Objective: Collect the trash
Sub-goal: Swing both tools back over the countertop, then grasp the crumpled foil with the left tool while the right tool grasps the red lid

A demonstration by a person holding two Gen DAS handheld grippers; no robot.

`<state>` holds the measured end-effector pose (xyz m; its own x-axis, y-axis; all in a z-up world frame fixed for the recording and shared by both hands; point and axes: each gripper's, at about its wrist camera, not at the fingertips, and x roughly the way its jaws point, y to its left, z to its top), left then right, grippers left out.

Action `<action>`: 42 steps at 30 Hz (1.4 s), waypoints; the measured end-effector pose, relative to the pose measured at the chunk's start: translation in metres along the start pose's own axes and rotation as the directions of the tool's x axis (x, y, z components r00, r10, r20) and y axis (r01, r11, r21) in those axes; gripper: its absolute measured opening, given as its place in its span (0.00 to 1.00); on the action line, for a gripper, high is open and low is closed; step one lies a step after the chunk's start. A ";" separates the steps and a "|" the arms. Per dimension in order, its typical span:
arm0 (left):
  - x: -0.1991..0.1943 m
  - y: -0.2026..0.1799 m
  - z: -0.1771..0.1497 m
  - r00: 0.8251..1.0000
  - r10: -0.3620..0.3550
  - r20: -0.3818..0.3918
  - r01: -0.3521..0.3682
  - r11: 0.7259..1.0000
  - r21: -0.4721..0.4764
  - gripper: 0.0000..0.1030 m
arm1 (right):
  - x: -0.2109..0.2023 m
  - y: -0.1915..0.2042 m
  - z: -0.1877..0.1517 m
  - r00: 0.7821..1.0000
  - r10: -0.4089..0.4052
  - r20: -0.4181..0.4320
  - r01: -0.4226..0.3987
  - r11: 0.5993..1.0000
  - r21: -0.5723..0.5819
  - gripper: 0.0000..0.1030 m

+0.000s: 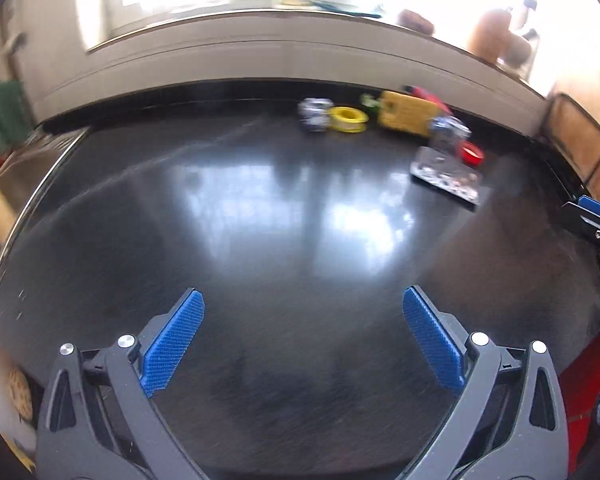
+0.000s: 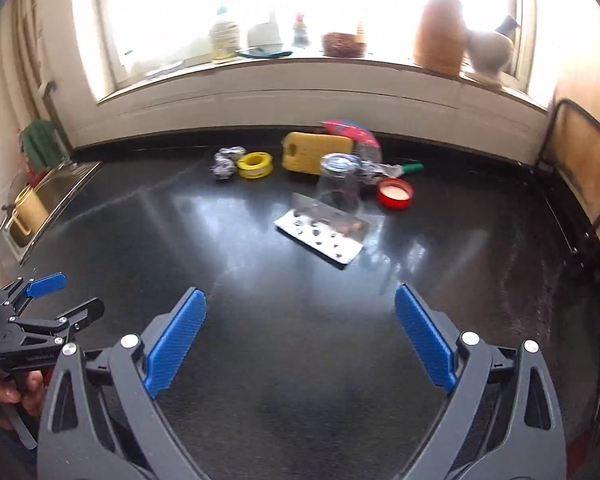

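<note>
With both the left gripper [image 1: 303, 336] and right gripper [image 2: 300, 334] gaping empty, the flat silver foil blister pack [image 2: 320, 236] ahead of the right jaws looks light, thin and slippery, best pinched across a raised edge.

From six o'clock to centre the glossy black countertop [image 2: 260, 360] lies bare. Toward one o'clock, a silver blister pack [image 2: 320, 236], clear upturned plastic cup [image 2: 339, 184] and red lid [image 2: 395, 193] crowd together.
</note>
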<state>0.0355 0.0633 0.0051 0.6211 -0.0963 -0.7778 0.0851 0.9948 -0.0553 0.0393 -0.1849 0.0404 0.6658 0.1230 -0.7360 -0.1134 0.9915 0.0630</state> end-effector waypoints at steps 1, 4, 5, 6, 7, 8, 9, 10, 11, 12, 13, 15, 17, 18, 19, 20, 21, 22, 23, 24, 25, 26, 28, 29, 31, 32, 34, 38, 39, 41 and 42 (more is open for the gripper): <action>0.006 -0.010 0.005 1.000 -0.010 -0.002 0.010 1.000 0.020 0.94 | 0.001 -0.015 -0.001 1.000 -0.013 -0.001 0.013 1.000 0.016 0.90; 0.021 -0.036 0.020 0.999 -0.037 -0.013 0.038 0.997 0.069 0.94 | 0.006 -0.039 -0.004 0.999 -0.032 -0.006 0.032 0.999 0.025 0.90; 0.027 -0.041 0.027 0.999 -0.034 -0.016 0.035 0.996 0.076 0.94 | 0.010 -0.041 -0.002 0.999 -0.036 -0.008 0.036 0.999 0.024 0.90; 0.033 -0.045 0.033 0.999 -0.029 -0.015 0.030 0.996 0.081 0.94 | 0.015 -0.043 0.000 0.999 -0.041 -0.010 0.041 0.999 0.027 0.90; 0.038 -0.046 0.039 1.000 -0.022 -0.016 0.023 0.996 0.086 0.94 | 0.022 -0.050 0.004 0.999 -0.039 -0.019 0.040 0.999 0.031 0.90; 0.048 -0.044 0.048 0.999 -0.022 -0.023 0.024 0.996 0.085 0.94 | 0.030 -0.051 0.009 0.999 -0.033 -0.025 0.034 0.999 0.031 0.90; 0.056 -0.042 0.055 0.999 -0.024 -0.033 0.026 0.997 0.077 0.94 | 0.039 -0.058 0.014 0.999 -0.032 -0.034 0.033 0.999 0.029 0.90; 0.066 -0.040 0.064 0.999 -0.025 -0.042 0.028 0.997 0.067 0.94 | 0.046 -0.059 0.021 0.999 -0.036 -0.041 0.037 0.999 0.026 0.90; 0.079 -0.038 0.076 0.999 -0.021 -0.049 0.024 0.998 0.066 0.94 | 0.057 -0.066 0.027 0.998 -0.041 -0.047 0.042 0.999 0.023 0.90; 0.090 -0.034 0.085 0.999 -0.003 -0.051 0.006 0.997 0.076 0.94 | 0.065 -0.069 0.033 0.998 -0.044 -0.054 0.045 0.999 0.022 0.90; 0.107 -0.030 0.096 0.998 0.042 -0.054 -0.037 0.995 0.095 0.94 | 0.080 -0.076 0.040 0.996 -0.049 -0.070 0.051 0.998 0.022 0.90; 0.135 -0.023 0.114 0.992 0.087 -0.089 -0.077 0.991 0.105 0.94 | 0.109 -0.089 0.054 0.992 -0.057 -0.108 0.060 0.998 0.029 0.90; 0.161 -0.015 0.132 0.990 0.105 -0.095 -0.093 0.988 0.127 0.94 | 0.143 -0.102 0.068 0.987 -0.061 -0.146 0.067 0.997 0.036 0.90; 0.174 -0.012 0.140 0.987 0.131 -0.099 -0.117 0.984 0.134 0.94 | 0.159 -0.107 0.073 0.984 -0.063 -0.164 0.070 0.997 0.037 0.90; 0.186 -0.010 0.147 0.986 0.130 -0.106 -0.115 0.984 0.135 0.94 | 0.179 -0.113 0.077 0.977 -0.072 -0.199 0.081 0.996 0.038 0.89; 0.194 -0.007 0.153 0.986 0.117 -0.116 -0.102 0.986 0.128 0.94 | 0.193 -0.116 0.080 0.973 -0.077 -0.218 0.087 0.996 0.037 0.88; 0.205 -0.002 0.160 0.987 0.097 -0.129 -0.083 0.990 0.110 0.94 | 0.207 -0.119 0.083 0.970 -0.076 -0.231 0.086 0.996 0.034 0.88; 0.214 0.002 0.166 0.987 0.085 -0.134 -0.073 0.993 0.093 0.94 | 0.216 -0.120 0.086 0.968 -0.068 -0.240 0.079 0.996 0.037 0.87; 0.225 0.006 0.173 0.986 0.094 -0.137 -0.082 0.993 0.085 0.94 | 0.224 -0.121 0.088 0.967 -0.065 -0.246 0.077 0.996 0.040 0.87; 0.234 0.009 0.179 0.985 0.099 -0.141 -0.088 0.993 0.080 0.94 | 0.231 -0.121 0.091 0.966 -0.073 -0.246 0.084 0.996 0.032 0.87; 0.240 0.012 0.184 0.987 0.079 -0.141 -0.070 0.995 0.071 0.94 | 0.238 -0.119 0.093 0.966 -0.092 -0.241 0.097 0.995 0.006 0.86; 0.245 0.015 0.189 0.988 0.058 -0.141 -0.049 0.997 0.065 0.94 | 0.242 -0.117 0.094 0.966 -0.099 -0.239 0.099 0.995 -0.011 0.85; 0.253 0.018 0.198 0.992 0.064 -0.108 -0.056 0.995 0.078 0.94 | 0.249 -0.118 0.097 0.970 -0.075 -0.232 0.077 0.997 0.000 0.81; 0.256 0.020 0.201 0.993 0.063 -0.096 -0.056 0.995 0.083 0.94 | 0.251 -0.118 0.099 0.971 -0.074 -0.225 0.076 0.997 0.003 0.79; 0.261 0.024 0.205 0.996 0.046 -0.078 -0.040 0.996 0.076 0.92 | 0.253 -0.117 0.102 0.975 -0.070 -0.210 0.071 0.997 -0.001 0.72; 0.262 0.025 0.207 0.997 0.044 -0.067 -0.039 0.996 0.075 0.88 | 0.254 -0.117 0.104 0.977 -0.067 -0.202 0.068 0.998 -0.003 0.65; 0.262 0.025 0.209 0.999 0.034 -0.042 -0.030 0.995 0.094 0.77 | 0.252 -0.116 0.105 0.980 -0.065 -0.188 0.066 0.998 -0.003 0.48; 0.258 0.019 0.210 1.000 0.023 -0.017 -0.020 0.992 0.121 0.32 | 0.251 -0.118 0.107 0.980 -0.061 -0.190 0.065 0.998 0.014 0.48; 0.256 0.018 0.209 0.999 0.030 -0.011 -0.029 0.992 0.124 0.26 | 0.249 -0.119 0.106 0.980 -0.067 -0.190 0.072 0.997 0.020 0.48; 0.246 0.019 0.207 1.000 0.024 -0.002 -0.024 0.993 0.112 0.24 | 0.238 -0.116 0.105 0.982 -0.073 -0.175 0.079 0.996 0.031 0.48; 0.240 0.020 0.206 1.000 0.022 0.005 -0.023 0.994 0.104 0.23 | 0.230 -0.115 0.104 0.984 -0.073 -0.165 0.080 0.996 0.036 0.48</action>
<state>0.3470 0.0538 -0.0541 0.6271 -0.0742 -0.7754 0.1513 0.9881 0.0278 0.2817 -0.2662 -0.0659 0.5412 0.0414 -0.8399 -0.0328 0.9991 0.0281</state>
